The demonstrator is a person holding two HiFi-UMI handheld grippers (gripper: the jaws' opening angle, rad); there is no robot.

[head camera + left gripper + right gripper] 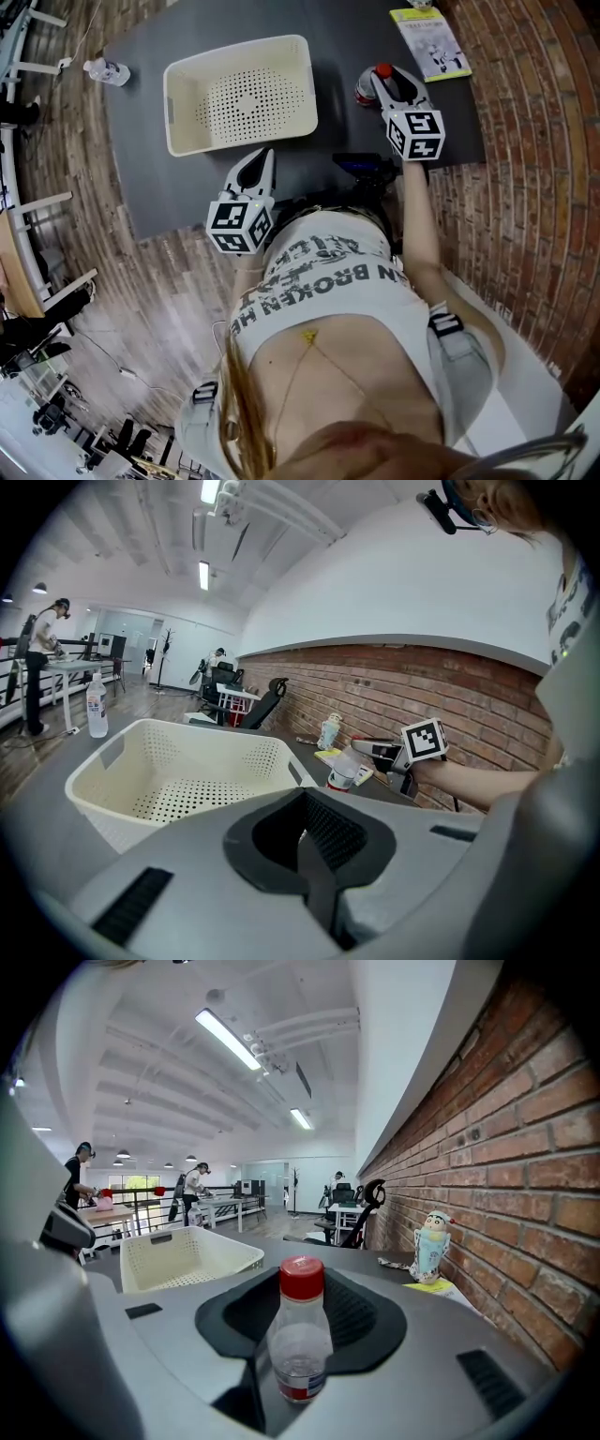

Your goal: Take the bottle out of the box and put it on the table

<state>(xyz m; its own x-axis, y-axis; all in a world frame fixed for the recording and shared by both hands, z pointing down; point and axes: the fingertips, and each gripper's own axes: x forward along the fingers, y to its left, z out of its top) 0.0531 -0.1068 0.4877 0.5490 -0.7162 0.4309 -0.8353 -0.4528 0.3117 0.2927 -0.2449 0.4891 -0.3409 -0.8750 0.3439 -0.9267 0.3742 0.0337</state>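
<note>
Bottle (300, 1340), red cap: out of the box (239, 45), at or just above the table (347, 131) beside it; contact unclear.
Handling: lower until the base sits flat, then release.
Right gripper (386, 82): jaws pinching the bottle's body.
Left gripper (262, 157): jaws pressed together, empty.

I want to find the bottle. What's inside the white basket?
It's empty: only the holey bottom of the basket shows. The bottle is outside it, in the right claw. The table under the basket is covered.
</note>
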